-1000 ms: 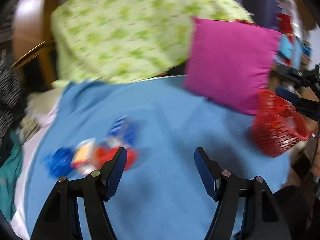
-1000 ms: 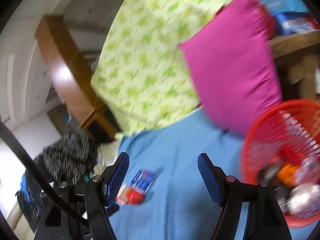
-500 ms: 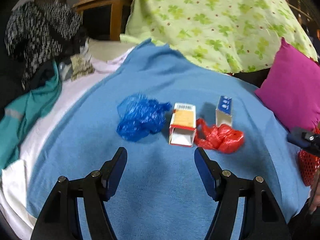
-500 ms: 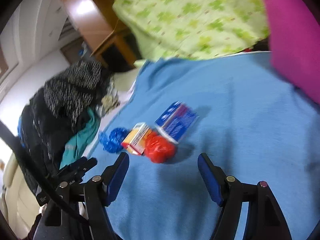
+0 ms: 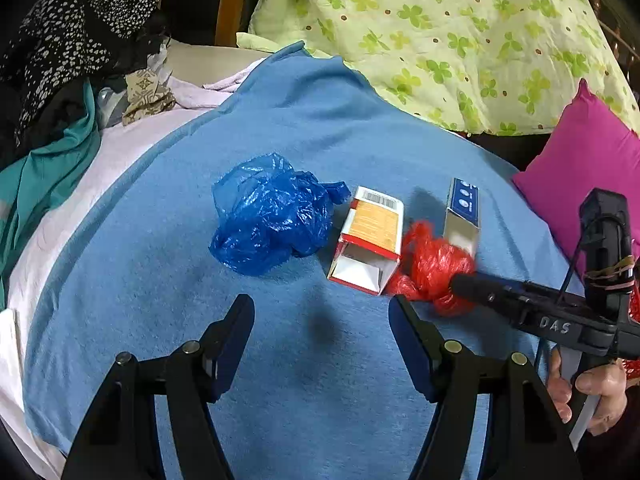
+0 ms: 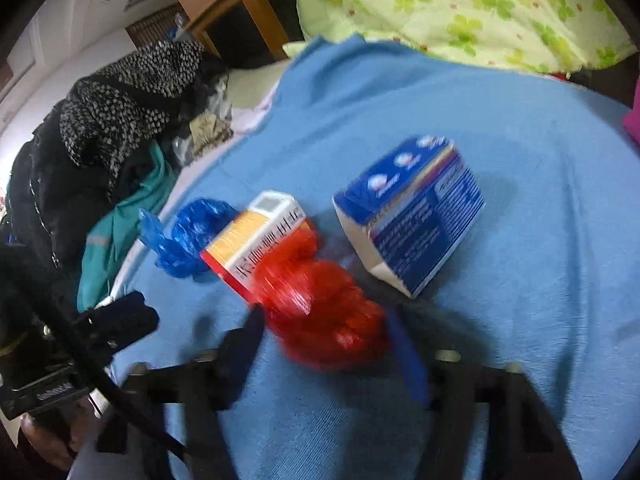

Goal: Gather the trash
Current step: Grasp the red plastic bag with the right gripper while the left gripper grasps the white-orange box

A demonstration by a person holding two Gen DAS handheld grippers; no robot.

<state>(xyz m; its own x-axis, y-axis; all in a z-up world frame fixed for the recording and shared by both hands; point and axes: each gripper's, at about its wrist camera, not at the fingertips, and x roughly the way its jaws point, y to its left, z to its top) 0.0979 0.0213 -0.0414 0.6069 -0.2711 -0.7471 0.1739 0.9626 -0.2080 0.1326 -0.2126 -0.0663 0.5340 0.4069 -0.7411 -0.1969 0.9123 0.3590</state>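
Four pieces of trash lie in a row on the blue blanket (image 5: 320, 128) covering the bed: blue bag (image 5: 268, 222), orange box (image 5: 370, 240), red bag (image 5: 432, 268), blue box (image 5: 462, 216).

Blue bag: crumpled, leftmost in the left wrist view, just beside the orange box. Orange box: lying flat, open end toward the camera. Red bag: crumpled, touching the orange box on one side and the open end of the blue box on the other. Blue box: resting on a long side, open end toward the cameras.

Left tongs (image 5: 320, 332): jaws open, nothing between them, over bare blanket on the near side of the trash, apart from it.

Right tongs (image 6: 324, 344): jaws have just been closing; the red bag sits between the two blurred fingers. Whether the pads press on the bag I cannot tell because of motion blur. From the left wrist view one dark finger reaches the red bag from the right, and a hand (image 5: 580, 392) grips the handle.

Background: green clover quilt (image 5: 440, 40), magenta pillow (image 5: 588, 176), heap of dark clothes (image 5: 68, 40) at left.
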